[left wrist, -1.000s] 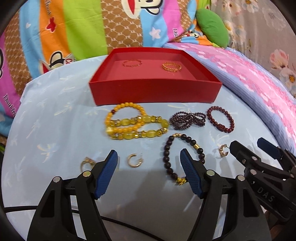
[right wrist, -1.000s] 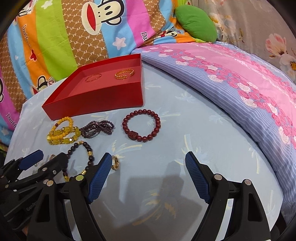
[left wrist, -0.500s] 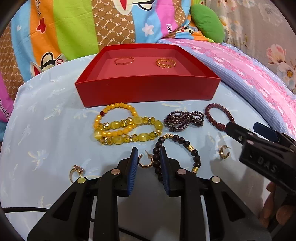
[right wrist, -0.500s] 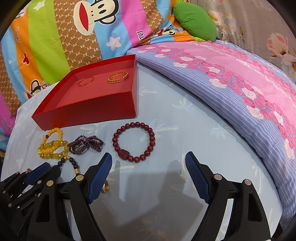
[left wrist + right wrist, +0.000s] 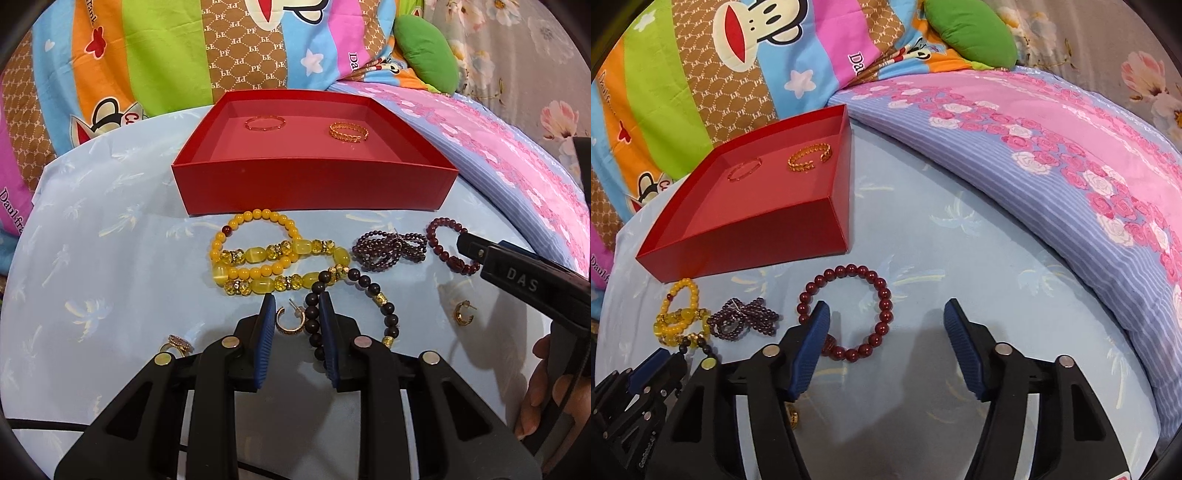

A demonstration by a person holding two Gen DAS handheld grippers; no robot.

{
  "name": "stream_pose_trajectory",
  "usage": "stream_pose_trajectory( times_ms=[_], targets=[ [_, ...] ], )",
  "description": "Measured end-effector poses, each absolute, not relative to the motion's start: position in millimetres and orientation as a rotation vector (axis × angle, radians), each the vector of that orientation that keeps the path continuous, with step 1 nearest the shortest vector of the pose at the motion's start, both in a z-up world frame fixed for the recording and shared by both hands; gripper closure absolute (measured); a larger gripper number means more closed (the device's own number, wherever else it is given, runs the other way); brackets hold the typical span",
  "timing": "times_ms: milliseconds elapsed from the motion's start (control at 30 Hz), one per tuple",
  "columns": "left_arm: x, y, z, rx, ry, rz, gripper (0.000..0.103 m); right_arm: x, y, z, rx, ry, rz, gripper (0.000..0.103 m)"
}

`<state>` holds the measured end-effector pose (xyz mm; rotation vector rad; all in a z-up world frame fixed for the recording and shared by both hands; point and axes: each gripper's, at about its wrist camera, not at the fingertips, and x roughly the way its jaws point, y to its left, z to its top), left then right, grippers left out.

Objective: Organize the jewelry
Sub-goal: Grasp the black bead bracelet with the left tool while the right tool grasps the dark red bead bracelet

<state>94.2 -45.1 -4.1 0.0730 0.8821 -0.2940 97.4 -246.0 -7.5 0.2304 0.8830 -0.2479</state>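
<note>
Gold hoop earring [image 5: 290, 322] pinched in left jaws beside black bracelet [image 5: 354, 295]; right jaws closing, nothing gripped.

Red box [image 5: 314, 192] holds gold rings [image 5: 349, 131]. Yellow beads [image 5: 273, 254], maroon bracelet [image 5: 846, 312] at its 3 o'clock, on pale blue palm-print sheet [image 5: 110, 258]. Pink rose-striped quilt [image 5: 1071, 166]; green cushion [image 5: 971, 31].

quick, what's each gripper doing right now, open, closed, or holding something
Left gripper: narrowed around the gold hoop earring and a strand of the dark bead bracelet; grip cannot be told.
Right gripper: open, jaws closing over the red bead bracelet.
</note>
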Motion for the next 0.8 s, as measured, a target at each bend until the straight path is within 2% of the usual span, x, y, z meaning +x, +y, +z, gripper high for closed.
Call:
stream_pose_trajectory(
  times_ms=[100, 200, 267, 300, 367, 800],
  targets=[
    [94.9, -45.6, -5.6, 0.072, 0.888, -0.294, 0.08, 98.9, -243.9, -10.1, 0.213, 0.89, -0.253, 0.05],
    [95.5, -45.6, -5.7, 0.073, 0.887, -0.295, 0.08, 99.7, -242.6, -10.7, 0.194, 0.894, -0.265, 0.06],
    [94.9, -45.8, -5.7, 0.072, 0.886, -0.296, 0.08, 99.1, -243.7, -10.9, 0.186, 0.894, -0.278, 0.075],
    [94.6, -46.0, -5.3, 0.072, 0.885, -0.297, 0.08, 98.7, -244.4, -10.7, 0.185, 0.894, -0.278, 0.078],
    [94.2, -45.8, -4.1, 0.069, 0.885, -0.299, 0.08, 97.6, -244.8, -10.4, 0.186, 0.894, -0.269, 0.095],
    [77.2, -38.6, 30.1, 0.058, 0.854, -0.333, 0.08, 65.4, -244.7, 13.8, 0.23, 0.857, -0.231, 0.096]
  ],
)
